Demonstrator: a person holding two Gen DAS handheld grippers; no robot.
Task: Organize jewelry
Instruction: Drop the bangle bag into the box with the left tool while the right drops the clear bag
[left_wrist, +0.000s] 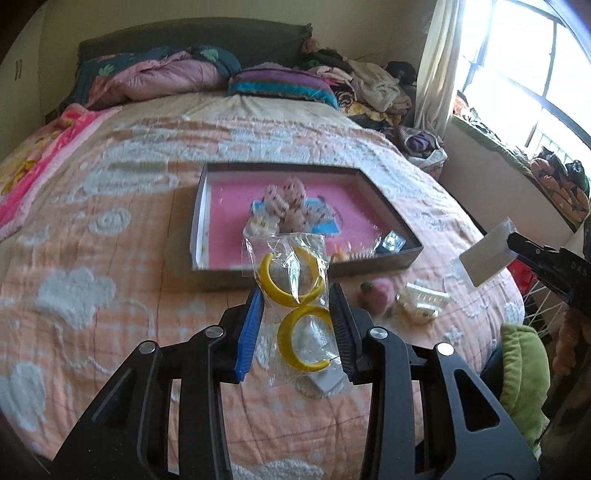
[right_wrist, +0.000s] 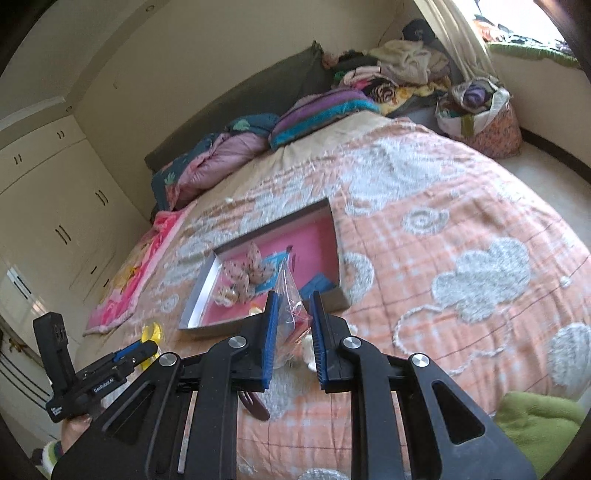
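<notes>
The left gripper is squeezed on a clear bag of yellow hoop earrings. Its blue pad presses one side of the bag and its black pad presses the other side, and the bag sticks up above the pads. One yellow hoop sits high in the bag and the other hoop sits lower, between the pads. The right gripper is pressed together on a small clear packet with something red and pink inside, too small to tell what it is. In the left wrist view that packet looks pale and flat at the tip of the right gripper, far out on the right side. Both grippers hang above a big bed with a peach blanket that has white clouds on it. A flat box with dark walls and a pink bottom lies on the blanket, just past the left gripper. Inside the box are fluffy spotted hair things, a blue card, and a little shiny square near the right corner. On the blanket, near the box on the right, lie a pink fuzzy ball and a clear hair clip. A green cushion sits at the near right edge of the bed. Pillows and folded clothes are piled at the far end.
</notes>
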